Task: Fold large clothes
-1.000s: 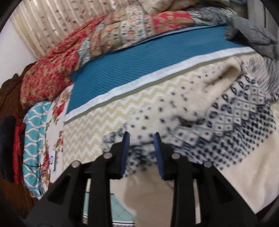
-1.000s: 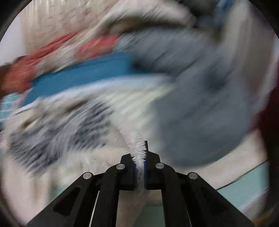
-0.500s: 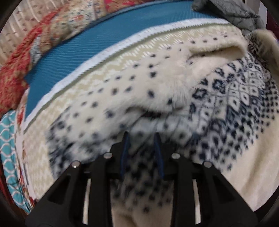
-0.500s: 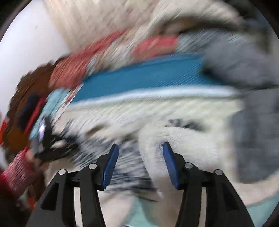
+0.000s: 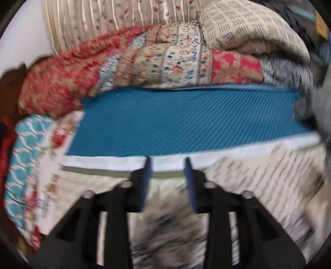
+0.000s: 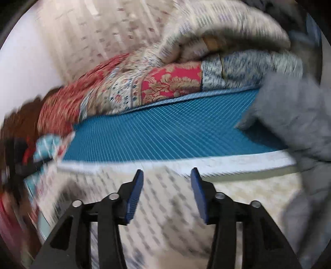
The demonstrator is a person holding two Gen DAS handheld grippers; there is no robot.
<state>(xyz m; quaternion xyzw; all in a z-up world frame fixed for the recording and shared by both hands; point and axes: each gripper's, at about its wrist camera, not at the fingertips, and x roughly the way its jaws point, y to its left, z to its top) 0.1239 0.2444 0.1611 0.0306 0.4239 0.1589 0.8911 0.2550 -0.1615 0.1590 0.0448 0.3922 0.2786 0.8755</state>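
Both tools stood with their blue-padded jaws apart and nothing between them: the left gripper and the right gripper each hung above the bed. Nearest, beneath the left one, lay the cream garment with dark blurred pattern, spread on the pale zigzag bedspread; its edges were too smeared to trace. Beyond the fingertips ran a white border strip, then a teal textured blanket. A grey cloth lay at the right. Farthest back, a red floral quilt was heaped against striped curtains.
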